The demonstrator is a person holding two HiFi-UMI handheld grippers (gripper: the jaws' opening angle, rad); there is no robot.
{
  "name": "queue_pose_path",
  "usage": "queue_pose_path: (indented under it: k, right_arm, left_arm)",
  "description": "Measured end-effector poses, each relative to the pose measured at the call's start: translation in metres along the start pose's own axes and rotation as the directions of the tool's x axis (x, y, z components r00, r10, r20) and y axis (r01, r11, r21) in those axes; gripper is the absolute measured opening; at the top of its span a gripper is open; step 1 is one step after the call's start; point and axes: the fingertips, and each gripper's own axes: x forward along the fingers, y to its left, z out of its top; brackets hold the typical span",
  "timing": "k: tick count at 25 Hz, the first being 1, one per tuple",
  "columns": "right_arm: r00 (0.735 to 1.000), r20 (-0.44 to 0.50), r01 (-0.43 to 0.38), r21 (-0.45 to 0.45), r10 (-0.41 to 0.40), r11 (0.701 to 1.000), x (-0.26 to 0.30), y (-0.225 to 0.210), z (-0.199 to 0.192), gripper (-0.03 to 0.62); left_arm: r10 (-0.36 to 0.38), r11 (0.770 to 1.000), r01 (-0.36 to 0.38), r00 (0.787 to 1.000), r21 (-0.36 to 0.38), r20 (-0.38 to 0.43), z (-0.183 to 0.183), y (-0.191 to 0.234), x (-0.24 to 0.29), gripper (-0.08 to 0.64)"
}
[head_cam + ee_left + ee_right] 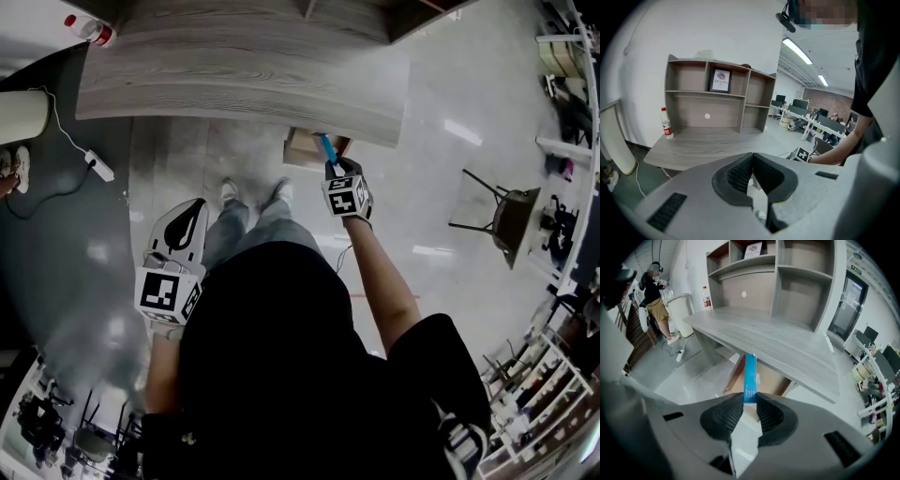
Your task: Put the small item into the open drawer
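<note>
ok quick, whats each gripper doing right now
left gripper: closed, nothing between the fingers
right gripper: closed on the slim blue box, which points toward the open drawer

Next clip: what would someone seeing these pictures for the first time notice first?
The bright blue box stands out, pinched in the right claw and pointing toward the open drawer under the grey desk. Next comes the left claw, shut and empty, held low at the person's side and facing the desk's shelf unit.
</note>
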Motion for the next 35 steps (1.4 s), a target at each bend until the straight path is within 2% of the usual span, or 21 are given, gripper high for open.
queue_pose_path:
  k: [7, 11, 26, 35]
  right_arm:
    - [1.000, -0.022, 0.001, -0.015, -0.002, 1.000, 0.013, 0.004, 0.003, 0.098]
    - [1.000, -0.014, -0.010, -0.011, 0.010, 1.000, 0.014, 0.008, 0.009, 0.123]
    - [1.000, -0.004, 0.004, 0.000, -0.004, 1.000, 0.005, 0.011, 0.012, 0.114]
    - [0.997, 0.066, 0.030, 0.026, -0.031, 0.999, -0.027, 0.010, 0.039, 0.085]
  left_arm:
    - [0.024, 1.000, -0.024, 1.000, -0.017, -0.003, -0.004, 0.010, -0.003, 0.003]
    - [0.021, 1.000, -0.021, 1.000, -0.020, -0.008, -0.005, 0.011, -0.002, 0.003]
    - [-0.005, 1.000, 0.005, 1.000, -0.021, 0.012, -0.006, 0.015, 0.001, 0.003]
    - [-0.044, 0.999, 0.044, 0.998, -0.008, 0.047, 0.002, 0.019, 0.006, 0.003]
